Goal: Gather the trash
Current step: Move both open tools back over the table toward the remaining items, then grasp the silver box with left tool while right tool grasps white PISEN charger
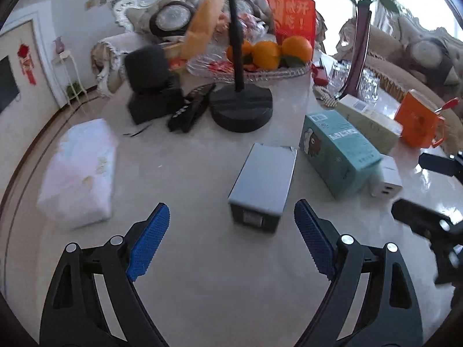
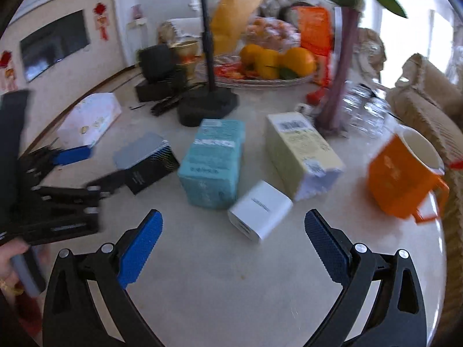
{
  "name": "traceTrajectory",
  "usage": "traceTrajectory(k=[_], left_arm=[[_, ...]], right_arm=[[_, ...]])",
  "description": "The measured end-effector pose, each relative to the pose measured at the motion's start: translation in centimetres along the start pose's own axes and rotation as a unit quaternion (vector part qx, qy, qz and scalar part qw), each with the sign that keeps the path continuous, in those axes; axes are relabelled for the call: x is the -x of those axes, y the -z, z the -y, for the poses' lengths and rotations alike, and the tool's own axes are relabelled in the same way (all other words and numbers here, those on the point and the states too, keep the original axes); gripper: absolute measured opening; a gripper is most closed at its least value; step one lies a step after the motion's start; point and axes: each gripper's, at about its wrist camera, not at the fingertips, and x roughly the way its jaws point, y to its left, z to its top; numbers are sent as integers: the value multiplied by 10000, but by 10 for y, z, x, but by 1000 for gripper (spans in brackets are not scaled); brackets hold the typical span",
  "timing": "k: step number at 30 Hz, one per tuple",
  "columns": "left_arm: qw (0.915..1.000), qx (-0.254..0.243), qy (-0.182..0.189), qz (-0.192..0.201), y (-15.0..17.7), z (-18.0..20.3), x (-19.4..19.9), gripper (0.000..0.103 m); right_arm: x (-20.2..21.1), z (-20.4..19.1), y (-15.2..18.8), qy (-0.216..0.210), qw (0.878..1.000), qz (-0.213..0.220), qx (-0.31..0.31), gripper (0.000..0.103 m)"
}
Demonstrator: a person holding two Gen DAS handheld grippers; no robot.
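Ahead, grey box [image 1: 264, 182] lies flat, long axis pointing away; left tool [image 1: 231, 240] wide; right tool [image 2: 233, 250] wide.

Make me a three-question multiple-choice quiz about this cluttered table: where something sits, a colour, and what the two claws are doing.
1. The small white plastic charger cube lies:
A. beside the teal cardboard box
B. on the fruit tray
C. inside the mug

2. The square ceramic mug is:
A. green
B. orange
C. black

3. The left gripper and right gripper are:
A. both shut on boxes
B. both open, empty
C. one holding the mug

Answers: A, it sits at the box's near corner; B, its walls are orange; B, the blue pads stand wide apart.
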Motion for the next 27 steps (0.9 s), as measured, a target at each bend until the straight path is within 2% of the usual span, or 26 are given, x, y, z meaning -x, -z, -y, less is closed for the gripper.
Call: traceTrajectory(k=[2, 6, 9, 12, 17, 21, 27], left_arm=[[9999, -116, 19, -46, -6, 6, -10, 86], [9998, -179, 22, -48, -11, 11, -17, 86], [9996, -244, -34, -121, -13, 15, -26, 86], [9993, -294, 59, -203, -11, 15, -31, 86], [9996, -60, 112, -269, -12, 6, -34, 86], [9988, 90, 243, -405, -12, 0, -39, 86], [9982, 251, 270, -479, -11, -6, -42, 86]], right_arm=[[0, 1, 0, 50, 9999, 26, 145, 95], [-14, 8, -4, 139, 9988, -238, 395, 94], [-26, 18, -7, 82, 9986, -403, 337, 94], [-37, 25, -5, -20, 9982, -492, 332, 94], [-49, 31, -5, -274, 9968, -641, 392, 94], [-47, 32, -10, -505, 9964, -504, 460, 94], [-49, 37, -12, -753, 9952, -523, 353, 94]])
